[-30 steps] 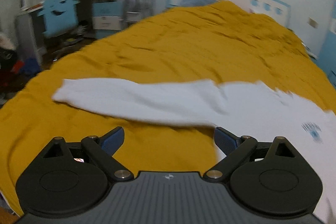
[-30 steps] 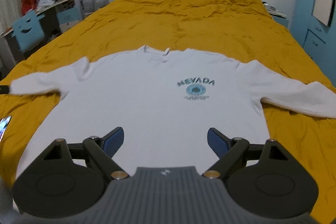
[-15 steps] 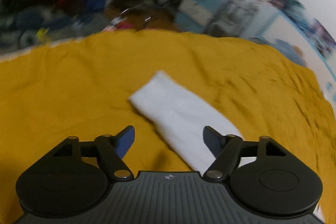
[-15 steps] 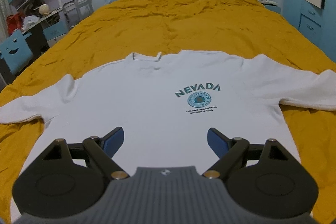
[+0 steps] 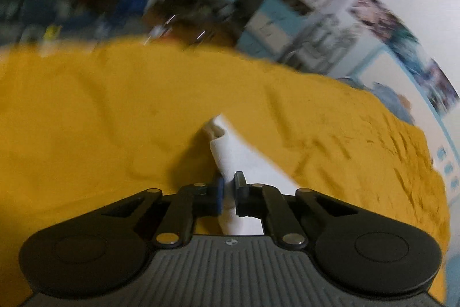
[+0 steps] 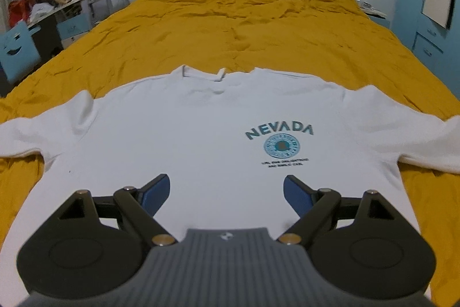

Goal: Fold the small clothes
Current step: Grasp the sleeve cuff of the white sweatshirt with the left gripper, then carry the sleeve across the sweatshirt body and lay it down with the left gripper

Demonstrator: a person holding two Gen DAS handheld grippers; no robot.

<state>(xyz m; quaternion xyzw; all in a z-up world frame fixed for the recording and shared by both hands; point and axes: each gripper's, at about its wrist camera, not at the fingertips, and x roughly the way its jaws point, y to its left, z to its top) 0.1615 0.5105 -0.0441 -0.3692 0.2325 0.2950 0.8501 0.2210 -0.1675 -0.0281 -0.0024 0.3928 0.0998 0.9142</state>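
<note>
Left sleeve (image 5: pixel 230 160): white knit, soft and limp, bunched into a narrow ridge with the cuff curled open just ahead of the left claw (image 5: pixel 227 196). The left claw is clamped on this sleeve, the fabric pinched between its blue pads a little back from the cuff. The sleeve runs away to the right of the claw across the yellow bed cover (image 5: pixel 86 120), which is quilted, creased and matte.

Sweatshirt (image 6: pixel 201 140): white, long-sleeved, laid flat and face up on the bed, directly ahead of the right claw (image 6: pixel 226 192), collar at the far side. A teal "NEVADA" print (image 6: pixel 279 131) with a round emblem sits ahead and slightly right of that claw. Its right sleeve (image 6: pixel 417 143) stretches out to the claw's right.

Right claw: spread wide, holding nothing, poised above the lower body of the garment.

Handling assessment: light, pliable, not fragile and not slippery; it will drape and wrinkle rather than hold shape. A pinch at a cuff, hem corner or shoulder seam should carry the whole panel. A single-layer pinch at mid-panel would likely drag the fabric into folds.
</note>
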